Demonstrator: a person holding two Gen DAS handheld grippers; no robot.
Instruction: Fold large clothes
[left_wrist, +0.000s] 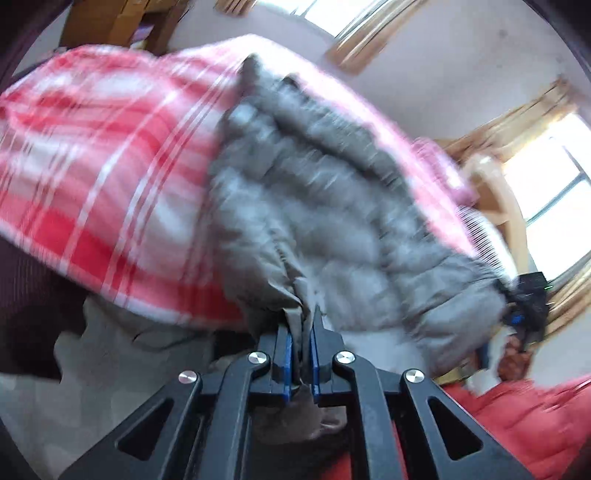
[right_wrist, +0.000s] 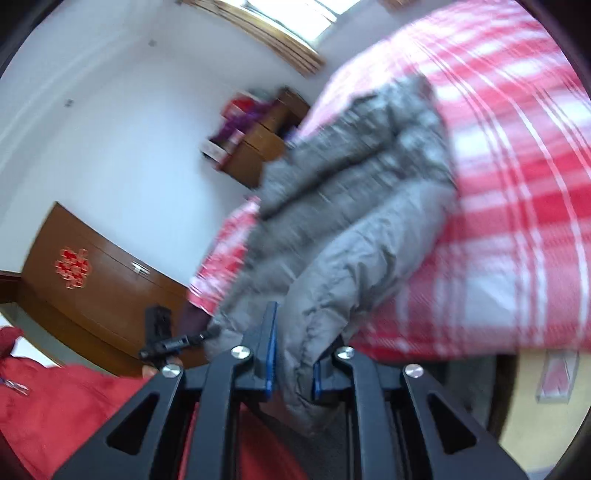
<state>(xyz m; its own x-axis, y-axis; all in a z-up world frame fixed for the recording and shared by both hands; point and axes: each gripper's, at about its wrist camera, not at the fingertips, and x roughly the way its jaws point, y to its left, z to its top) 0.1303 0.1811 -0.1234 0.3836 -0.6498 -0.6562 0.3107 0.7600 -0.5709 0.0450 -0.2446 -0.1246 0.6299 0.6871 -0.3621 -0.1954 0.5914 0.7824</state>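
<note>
A red and white checked bed cover (left_wrist: 92, 177) is filling the space ahead of both tools, lying to the upper left of the left gripper's fingers and to the upper right of the right gripper's. Both views are smeared with blur. Over that cover a grey quilted jacket (left_wrist: 314, 206) is stretching away from the tools, its puffy panels running forward from the fingertips and trailing off toward the far edge of the bed.

The left gripper (left_wrist: 303, 350) is pinching a thin bunched edge of the jacket, its blue-padded fingers (left_wrist: 286, 354) standing almost together with only the fabric between them. From there the jacket is spreading ahead and to the right, where its other corner is meeting the far tool, seen small and dark at the right edge.

The right gripper (right_wrist: 291, 354) is gripping a thicker roll of the jacket, its fingers (right_wrist: 269, 350) standing further apart with the padded cloth packed between them and spilling down toward the camera. In that view the left tool is showing small and black to the lower left.

Red cloth (right_wrist: 55, 398) is lying below and to the left of the right gripper. A brown wooden door (right_wrist: 92, 280) with a red paper ornament (right_wrist: 73, 266) is standing further left.
</note>
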